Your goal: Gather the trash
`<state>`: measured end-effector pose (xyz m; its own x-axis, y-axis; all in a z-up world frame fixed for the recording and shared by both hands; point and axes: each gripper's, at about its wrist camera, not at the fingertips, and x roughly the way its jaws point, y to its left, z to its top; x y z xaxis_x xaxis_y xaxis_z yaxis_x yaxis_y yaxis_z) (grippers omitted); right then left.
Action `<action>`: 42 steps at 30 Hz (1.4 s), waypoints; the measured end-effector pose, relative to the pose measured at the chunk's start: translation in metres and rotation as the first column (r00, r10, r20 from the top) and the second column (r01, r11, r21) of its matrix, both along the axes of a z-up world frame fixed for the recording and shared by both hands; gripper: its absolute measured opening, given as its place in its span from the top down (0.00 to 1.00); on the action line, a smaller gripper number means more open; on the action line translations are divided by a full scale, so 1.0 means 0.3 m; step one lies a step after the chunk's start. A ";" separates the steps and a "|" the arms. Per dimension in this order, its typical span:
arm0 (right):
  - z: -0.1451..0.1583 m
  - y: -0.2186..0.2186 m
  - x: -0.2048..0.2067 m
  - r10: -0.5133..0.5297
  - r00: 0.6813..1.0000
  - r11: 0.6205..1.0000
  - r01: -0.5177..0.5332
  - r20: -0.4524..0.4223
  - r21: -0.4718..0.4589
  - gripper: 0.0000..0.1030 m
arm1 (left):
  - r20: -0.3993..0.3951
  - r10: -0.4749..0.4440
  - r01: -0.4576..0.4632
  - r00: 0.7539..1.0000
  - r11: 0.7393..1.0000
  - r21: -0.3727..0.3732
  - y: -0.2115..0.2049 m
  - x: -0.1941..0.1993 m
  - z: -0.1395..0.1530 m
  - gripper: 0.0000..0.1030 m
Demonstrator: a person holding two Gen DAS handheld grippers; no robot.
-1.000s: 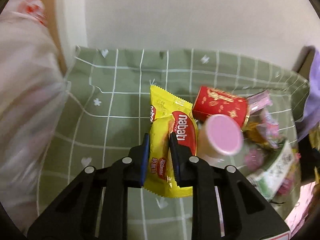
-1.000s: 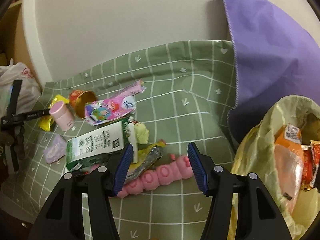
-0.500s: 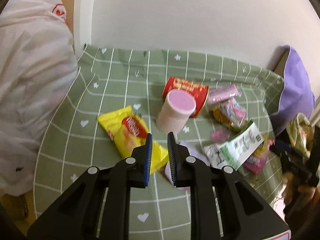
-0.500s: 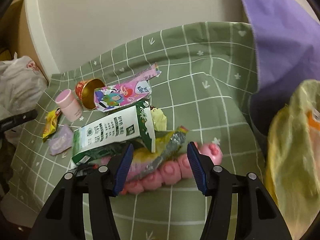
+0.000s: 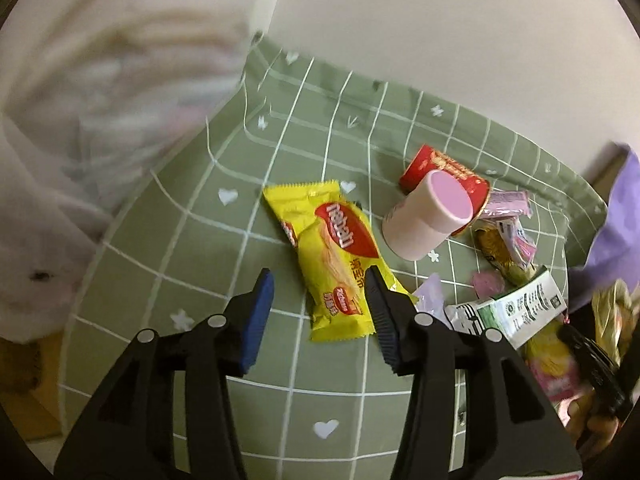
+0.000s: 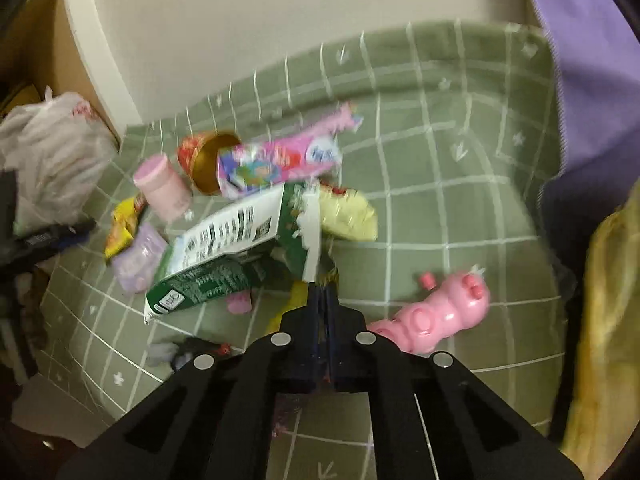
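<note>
Left tongs (image 5: 320,296): jaws spread and opening, pointing steeply down. Yellow snack packet (image 5: 334,258) lies flat on the green checked cloth (image 5: 192,248) between the fingers; the pads do not press on it, so it is released.

Just right of the packet: pink tub (image 5: 426,216), tilted, leaning against a red can (image 5: 444,170) that lies on its side. Contents of neither can be made out from this view. Far left: white plastic bag (image 5: 100,92), blurred, contents not visible.

Right tongs (image 6: 323,300): clenched, jaws together, pointing steeply down. What they pinch, if anything, cannot be told; the tips sit at the near edge of the litter pile, just below a green and white carton (image 6: 236,248).

Right of the tips: pink pig toy (image 6: 440,312) on the cloth. Far right edge: yellowish bag (image 6: 612,320), contents not visible.
</note>
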<state>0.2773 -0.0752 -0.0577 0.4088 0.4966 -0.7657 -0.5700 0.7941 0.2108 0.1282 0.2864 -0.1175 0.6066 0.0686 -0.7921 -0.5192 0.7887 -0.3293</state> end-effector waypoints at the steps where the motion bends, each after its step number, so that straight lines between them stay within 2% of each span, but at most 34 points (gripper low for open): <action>1: 0.029 -0.022 0.001 -0.019 1.000 1.000 0.019 0.020 0.017 0.96 | -0.002 0.001 -0.001 1.000 1.000 -0.007 -0.004 0.007 -0.006 0.56; 5: 0.112 -0.092 0.014 -0.067 0.997 0.995 0.063 0.045 0.081 0.96 | -0.043 0.023 -0.021 0.999 0.998 0.053 -0.035 0.054 -0.038 0.57; 7: 0.136 -0.106 0.010 -0.071 0.996 0.994 0.066 0.052 0.091 0.96 | -0.069 0.035 -0.029 0.997 0.997 0.077 -0.044 0.081 -0.061 0.67; 8: 0.147 -0.110 0.003 -0.067 0.996 0.994 0.062 0.059 0.091 0.96 | -0.081 0.034 -0.027 0.996 0.996 0.084 -0.046 0.091 -0.070 0.77; 9: 0.155 -0.110 -0.001 -0.064 0.996 0.995 0.058 0.067 0.086 0.96 | -0.081 0.022 -0.015 0.996 0.997 0.081 -0.050 0.102 -0.078 0.78; 12: 0.160 -0.116 -0.023 -0.056 0.995 0.997 0.051 0.078 0.062 0.96 | -0.056 -0.007 0.010 0.998 0.999 0.039 -0.048 0.107 -0.084 0.81; 18: 0.074 -0.123 -0.072 -0.008 1.000 0.996 0.009 -0.010 0.093 0.94 | 0.006 -0.033 0.033 0.999 0.994 0.106 -0.067 0.061 0.007 0.83; 19: 0.048 -0.121 -0.074 -0.008 0.999 0.995 0.011 -0.039 0.100 0.89 | 0.017 -0.040 0.038 0.999 0.993 0.113 -0.077 0.051 0.024 0.83; 22: -0.013 -0.100 -0.060 -0.011 0.993 0.993 0.025 -0.115 0.119 0.55 | 0.064 -0.080 0.072 0.995 0.991 0.113 -0.095 0.024 0.083 0.83; 25: -0.055 -0.055 -0.067 -0.010 0.992 0.999 0.014 -0.125 0.034 0.54 | 0.098 -0.128 0.114 0.987 0.985 0.132 -0.127 0.010 0.140 0.83; 28: -0.085 -0.020 -0.078 -0.015 0.994 0.999 0.012 -0.111 -0.033 0.59 | 0.114 -0.166 0.146 0.979 0.976 0.162 -0.158 -0.010 0.183 0.83; 31: -0.111 -0.012 -0.072 -0.022 0.993 0.999 0.018 -0.114 -0.040 0.75 | 0.105 -0.183 0.161 0.977 0.969 0.190 -0.179 -0.020 0.198 0.83; 32: -0.108 -0.008 -0.073 -0.022 0.995 0.999 0.017 -0.096 -0.050 0.86 | 0.101 -0.185 0.163 0.978 0.967 0.194 -0.183 -0.023 0.198 0.82; 34: -0.094 -0.007 -0.075 -0.007 0.997 0.999 0.003 -0.074 -0.048 0.96 | 0.095 -0.189 0.168 0.977 0.966 0.195 -0.190 -0.032 0.196 0.82; 40: 0.008 -0.048 -0.078 -0.011 1.000 1.000 0.012 -0.003 0.016 0.98 | 0.128 -0.214 0.185 0.968 0.961 0.206 -0.215 -0.020 0.232 0.82; 42: 0.026 -0.068 -0.066 -0.018 1.000 0.999 0.019 -0.021 0.032 0.98 | 0.145 -0.229 0.196 0.963 0.957 0.213 -0.227 -0.006 0.251 0.82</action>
